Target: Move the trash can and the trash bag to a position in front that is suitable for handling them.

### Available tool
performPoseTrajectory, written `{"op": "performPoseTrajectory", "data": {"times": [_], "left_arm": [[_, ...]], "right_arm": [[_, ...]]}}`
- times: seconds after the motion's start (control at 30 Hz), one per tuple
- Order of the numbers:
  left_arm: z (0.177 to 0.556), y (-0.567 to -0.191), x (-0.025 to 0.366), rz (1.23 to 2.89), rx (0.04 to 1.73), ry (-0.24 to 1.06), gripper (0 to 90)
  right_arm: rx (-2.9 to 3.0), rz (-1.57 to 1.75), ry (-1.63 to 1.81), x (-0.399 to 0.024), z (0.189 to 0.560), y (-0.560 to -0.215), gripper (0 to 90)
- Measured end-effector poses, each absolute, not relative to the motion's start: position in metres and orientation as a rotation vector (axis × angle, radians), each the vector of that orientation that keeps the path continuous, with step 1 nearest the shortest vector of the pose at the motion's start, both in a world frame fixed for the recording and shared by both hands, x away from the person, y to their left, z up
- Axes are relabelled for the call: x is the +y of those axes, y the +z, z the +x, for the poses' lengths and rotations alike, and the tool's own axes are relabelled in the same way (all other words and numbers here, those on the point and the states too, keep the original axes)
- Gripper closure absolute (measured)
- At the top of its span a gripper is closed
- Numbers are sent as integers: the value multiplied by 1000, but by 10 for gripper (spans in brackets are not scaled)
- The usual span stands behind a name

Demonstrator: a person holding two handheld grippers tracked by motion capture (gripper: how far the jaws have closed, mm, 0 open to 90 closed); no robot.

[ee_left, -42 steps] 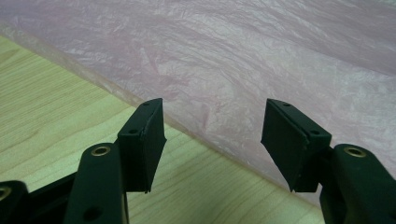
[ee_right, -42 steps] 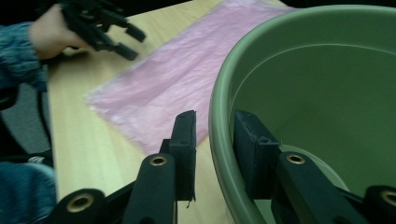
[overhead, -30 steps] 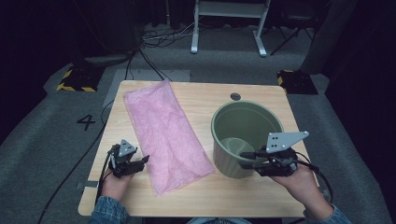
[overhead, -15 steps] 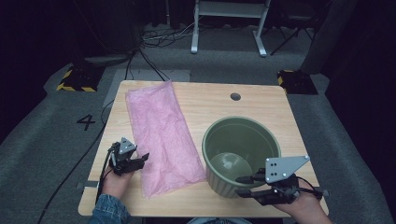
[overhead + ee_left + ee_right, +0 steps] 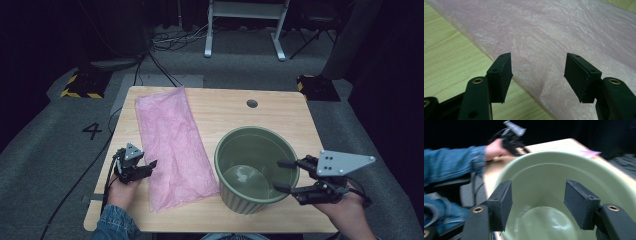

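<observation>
1. The green bucket [image 5: 256, 170] stands on the counter [image 5: 280, 120], close to its near edge. The pink bag [image 5: 172, 145] lies flat just left of it, and the two look like they touch.
2. The right claw [image 5: 282, 176] is at the bucket's right rim. Its jaws have just been opening. Now they stand apart and hold nothing, with the bucket's inside showing between them in the right claw view.
3. The left claw [image 5: 150, 166] is wide open too and holds nothing. It hovers at the left edge of the bag [image 5: 564, 32].
4. The bucket is so near the edge that I think a bump from the right claw could push it off the counter.
5. The bag looks thin and slippery. The left claw could pinch only air, or it could drag the whole bag sideways.
6. If the bag slides, it could nudge the bucket.
</observation>
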State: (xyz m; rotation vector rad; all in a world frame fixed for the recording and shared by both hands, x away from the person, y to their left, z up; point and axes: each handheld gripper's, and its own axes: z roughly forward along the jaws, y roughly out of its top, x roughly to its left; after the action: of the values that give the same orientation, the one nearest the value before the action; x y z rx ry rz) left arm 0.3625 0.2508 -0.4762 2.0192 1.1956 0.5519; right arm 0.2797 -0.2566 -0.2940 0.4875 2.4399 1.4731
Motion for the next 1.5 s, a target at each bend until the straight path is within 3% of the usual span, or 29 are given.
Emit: {"op": "performPoseTrajectory", "data": {"times": [0.27,0.47,0.73,1.17,1.5], "left_arm": [[366,-475,253,2017,1207,542,383],[371,-475,258,2010,1236,525,380],[376,-477,260,2021,1250,524,381],[386,-480,265,2041,1289,490,381],[403,-482,268,2042,1344,467,378]], "right_arm": [[2305,658,1416,-297,306,-297,331],[2254,814,1355,-328,330,-329,283],[2273,963,1238,-351,350,-373,300],[2341,1130,1087,-361,366,-453,328],[2343,1137,955,-353,368,-497,270]]}}
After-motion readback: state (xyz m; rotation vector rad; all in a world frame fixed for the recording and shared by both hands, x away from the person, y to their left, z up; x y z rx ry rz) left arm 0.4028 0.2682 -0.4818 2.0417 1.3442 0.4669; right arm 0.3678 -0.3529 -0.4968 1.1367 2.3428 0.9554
